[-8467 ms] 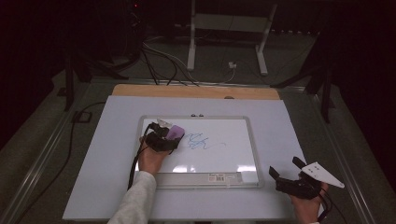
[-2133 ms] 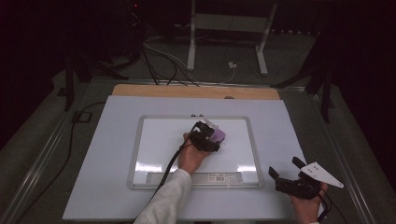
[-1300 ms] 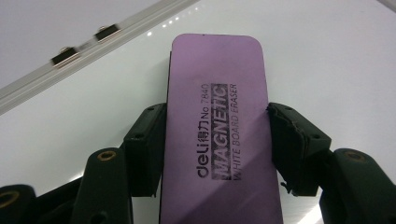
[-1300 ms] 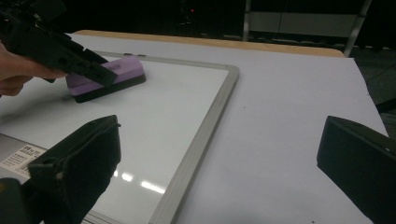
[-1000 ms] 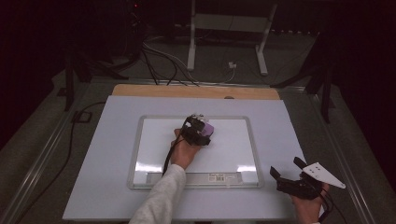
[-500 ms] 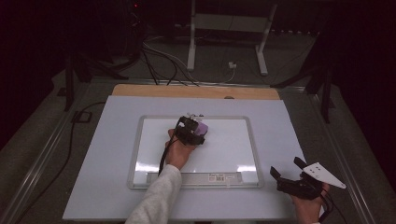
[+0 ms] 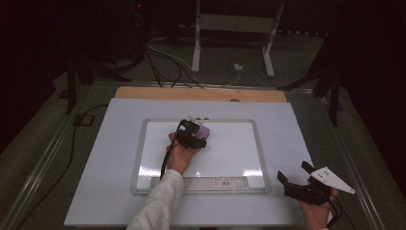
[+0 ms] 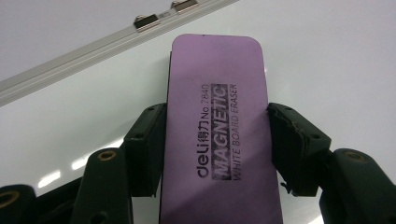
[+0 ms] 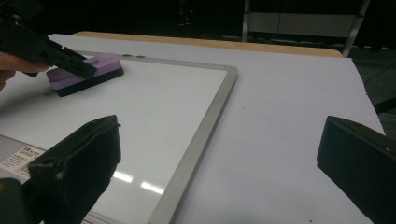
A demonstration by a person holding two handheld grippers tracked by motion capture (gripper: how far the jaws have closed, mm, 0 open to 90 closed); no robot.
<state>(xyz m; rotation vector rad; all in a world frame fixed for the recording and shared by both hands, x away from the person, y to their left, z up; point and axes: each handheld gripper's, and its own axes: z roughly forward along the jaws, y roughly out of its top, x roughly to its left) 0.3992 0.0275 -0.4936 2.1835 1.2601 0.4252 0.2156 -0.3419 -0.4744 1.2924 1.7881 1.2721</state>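
We see our left gripper: black jaws, brass-coloured screws, worn pad edges | black cable trails from it | our sleeve: light grey | our right gripper: black, grey three-cornered plate with small dark dots on top

Purple magnetic eraser flat on whiteboard, near its top edge, board wiped clean

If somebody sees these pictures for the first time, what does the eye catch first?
First, the purple eraser, gripped at its sides by the left gripper on the whiteboard near its far edge. Then the right gripper, open, at the table's near right corner.
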